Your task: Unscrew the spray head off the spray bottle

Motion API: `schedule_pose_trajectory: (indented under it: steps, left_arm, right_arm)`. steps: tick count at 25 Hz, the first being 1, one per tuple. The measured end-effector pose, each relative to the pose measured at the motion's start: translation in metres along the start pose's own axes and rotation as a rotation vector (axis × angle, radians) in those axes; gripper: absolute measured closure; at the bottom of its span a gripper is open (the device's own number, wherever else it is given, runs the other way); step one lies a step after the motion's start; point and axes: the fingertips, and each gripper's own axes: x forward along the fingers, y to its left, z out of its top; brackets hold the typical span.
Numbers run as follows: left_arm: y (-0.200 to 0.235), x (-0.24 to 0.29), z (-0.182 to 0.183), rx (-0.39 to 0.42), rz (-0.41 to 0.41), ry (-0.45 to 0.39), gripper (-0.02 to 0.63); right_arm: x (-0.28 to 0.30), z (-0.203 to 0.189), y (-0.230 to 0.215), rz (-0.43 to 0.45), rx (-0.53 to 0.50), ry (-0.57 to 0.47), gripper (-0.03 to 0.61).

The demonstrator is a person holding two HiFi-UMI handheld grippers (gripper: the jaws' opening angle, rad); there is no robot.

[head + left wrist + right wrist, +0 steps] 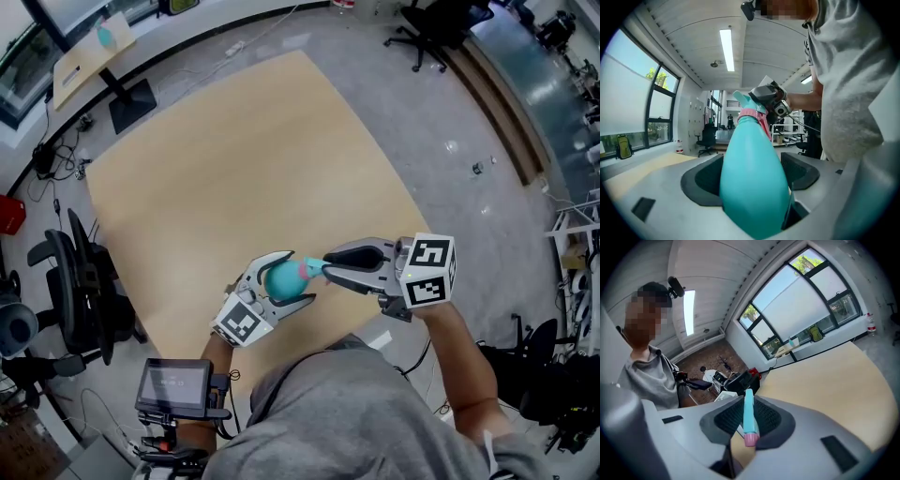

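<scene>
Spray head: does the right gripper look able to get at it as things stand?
Yes, seemingly: the right gripper already has its jaws shut on the spray head, with nothing in between, while the left gripper holds the bottle.

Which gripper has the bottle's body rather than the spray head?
The left gripper: its jaws clamp the teal bottle, while the right gripper pinches the spray head.

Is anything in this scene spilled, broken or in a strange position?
Nothing stands out. The left hand-held gripper grips the spray bottle and holds it above the table. The right hand-held gripper is closed on the spray head. No liquid shows on the table.
</scene>
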Motion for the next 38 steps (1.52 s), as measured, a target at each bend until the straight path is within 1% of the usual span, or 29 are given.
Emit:
schedule_pose_trajectory:
  steps: [2,4,6,10,13,17,19,24,26,29,31,33,36,38]
  left_arm:
    - [-0.003,0.003,-0.006,0.017,-0.008,0.024,0.230]
    - [-0.005,0.004,-0.017,0.025,-0.007,0.049,0.230]
    - [-0.003,0.006,-0.022,0.033,0.003,0.053,0.230]
    - [0.007,0.010,-0.031,0.019,0.047,0.053,0.230]
    - [0.005,0.010,-0.037,0.011,0.058,0.058,0.230]
    - [0.011,0.010,-0.062,-0.006,0.105,0.099,0.230]
    - [0.021,0.010,-0.069,-0.022,0.132,0.103,0.230]
    - [0.040,0.003,-0.096,-0.096,0.207,0.119,0.230]
    - [0.044,0.003,-0.108,-0.114,0.236,0.133,0.230]
    - [0.050,0.001,-0.126,-0.110,0.294,0.163,0.230]
    - [0.055,-0.001,-0.138,-0.118,0.337,0.181,0.230]
    - [0.059,-0.003,-0.152,-0.145,0.369,0.201,0.230]
    - [0.059,-0.003,-0.169,-0.175,0.385,0.228,0.232]
    - [0.056,-0.005,-0.179,-0.192,0.387,0.235,0.241]
  right_arm:
    - [-0.003,-0.001,-0.002,-0.013,-0.003,0.028,0.514]
    - [-0.004,-0.001,-0.002,-0.014,0.010,0.024,0.514]
    - [-0.005,0.000,-0.003,-0.015,0.028,0.010,0.515]
    - [-0.007,-0.005,-0.012,-0.038,0.062,-0.002,0.515]
    - [-0.008,-0.007,-0.014,-0.044,0.089,-0.022,0.515]
    - [-0.012,-0.007,-0.027,-0.072,0.118,-0.046,0.515]
    - [-0.016,-0.004,-0.038,-0.091,0.139,-0.064,0.514]
    - [-0.017,-0.010,-0.064,-0.124,0.212,-0.126,0.515]
    - [-0.017,-0.017,-0.076,-0.135,0.250,-0.151,0.515]
    - [-0.014,-0.032,-0.097,-0.164,0.314,-0.176,0.515]
    - [-0.012,-0.044,-0.113,-0.195,0.352,-0.190,0.515]
    - [-0.011,-0.060,-0.134,-0.234,0.406,-0.212,0.515]
    - [-0.010,-0.086,-0.164,-0.279,0.499,-0.261,0.515]
    - [-0.004,-0.108,-0.178,-0.306,0.529,-0.262,0.515]
